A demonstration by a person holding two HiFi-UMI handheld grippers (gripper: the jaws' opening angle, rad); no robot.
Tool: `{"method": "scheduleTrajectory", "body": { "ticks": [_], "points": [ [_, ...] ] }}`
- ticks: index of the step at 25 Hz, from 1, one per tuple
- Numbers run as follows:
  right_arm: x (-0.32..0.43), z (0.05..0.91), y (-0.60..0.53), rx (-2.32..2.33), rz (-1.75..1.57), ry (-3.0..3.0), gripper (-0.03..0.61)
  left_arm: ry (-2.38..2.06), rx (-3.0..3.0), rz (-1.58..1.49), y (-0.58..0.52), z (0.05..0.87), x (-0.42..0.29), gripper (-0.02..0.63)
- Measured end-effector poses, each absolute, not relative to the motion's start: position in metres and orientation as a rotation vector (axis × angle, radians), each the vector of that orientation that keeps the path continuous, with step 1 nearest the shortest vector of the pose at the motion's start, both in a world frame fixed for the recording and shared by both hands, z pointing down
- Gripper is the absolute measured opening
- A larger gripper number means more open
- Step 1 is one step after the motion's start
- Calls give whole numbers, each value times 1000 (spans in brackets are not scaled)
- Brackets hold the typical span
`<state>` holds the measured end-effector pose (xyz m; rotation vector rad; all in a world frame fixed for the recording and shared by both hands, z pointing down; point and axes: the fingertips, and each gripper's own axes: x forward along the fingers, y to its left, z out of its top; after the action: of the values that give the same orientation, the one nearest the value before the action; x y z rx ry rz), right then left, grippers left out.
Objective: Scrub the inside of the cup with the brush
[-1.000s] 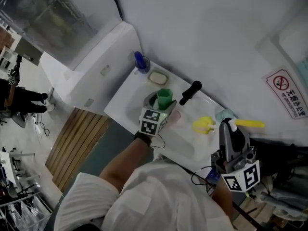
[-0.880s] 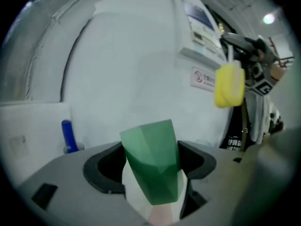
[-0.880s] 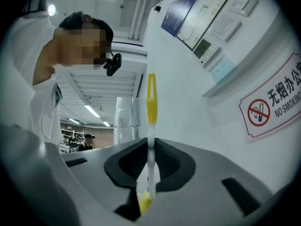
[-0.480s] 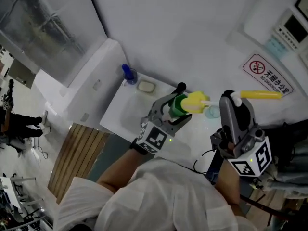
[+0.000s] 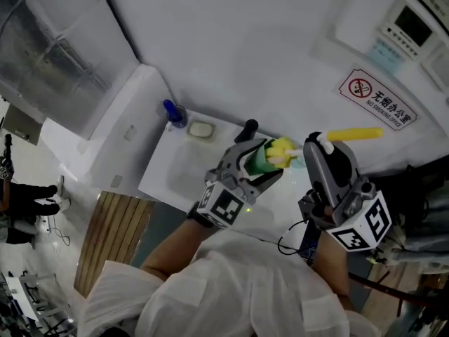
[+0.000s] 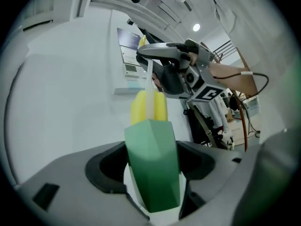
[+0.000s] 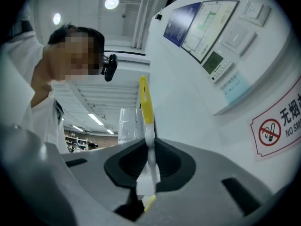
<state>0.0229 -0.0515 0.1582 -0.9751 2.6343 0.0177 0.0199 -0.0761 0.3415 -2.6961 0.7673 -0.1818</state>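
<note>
Since a second ago you have lifted the green cup (image 6: 151, 164) off the counter (image 5: 168, 170); your left tongs (image 5: 257, 162), whose jaws have just been closing tighter, clamp it level, with the yellow head of the brush (image 5: 281, 150) at its mouth. Your right tongs (image 7: 150, 166) are clamped on the thin handle, so a hard or off-centre push may, I think, twist the cup loose or turn the handle in the grip.
</note>
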Motion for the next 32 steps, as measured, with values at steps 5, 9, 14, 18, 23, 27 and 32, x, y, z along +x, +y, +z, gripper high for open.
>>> {"method": "scheduleTrajectory", "body": {
  "ticks": [5,9,14,18,23,27,32],
  "points": [
    [39,158,-59,-879,-211,2584,40,707,-2717,-82,-70,328,25,311],
    [36,165,-61,-905,-205,2610,40,681,-2700,-50,-64,318,31,304],
    [21,180,-55,-939,-112,2691,40,675,-2702,-19,-59,306,37,301],
    [17,191,-54,-948,-108,2685,40,669,-2713,-23,-57,309,41,298],
    [33,174,-49,-990,-95,2611,38,657,-2705,-39,-54,315,42,298],
    [47,145,-38,-945,-45,2530,38,664,-2727,-51,-53,325,44,298],
    [43,162,-41,-948,-83,2562,39,685,-2721,-72,-56,323,44,298]
  ]
}}
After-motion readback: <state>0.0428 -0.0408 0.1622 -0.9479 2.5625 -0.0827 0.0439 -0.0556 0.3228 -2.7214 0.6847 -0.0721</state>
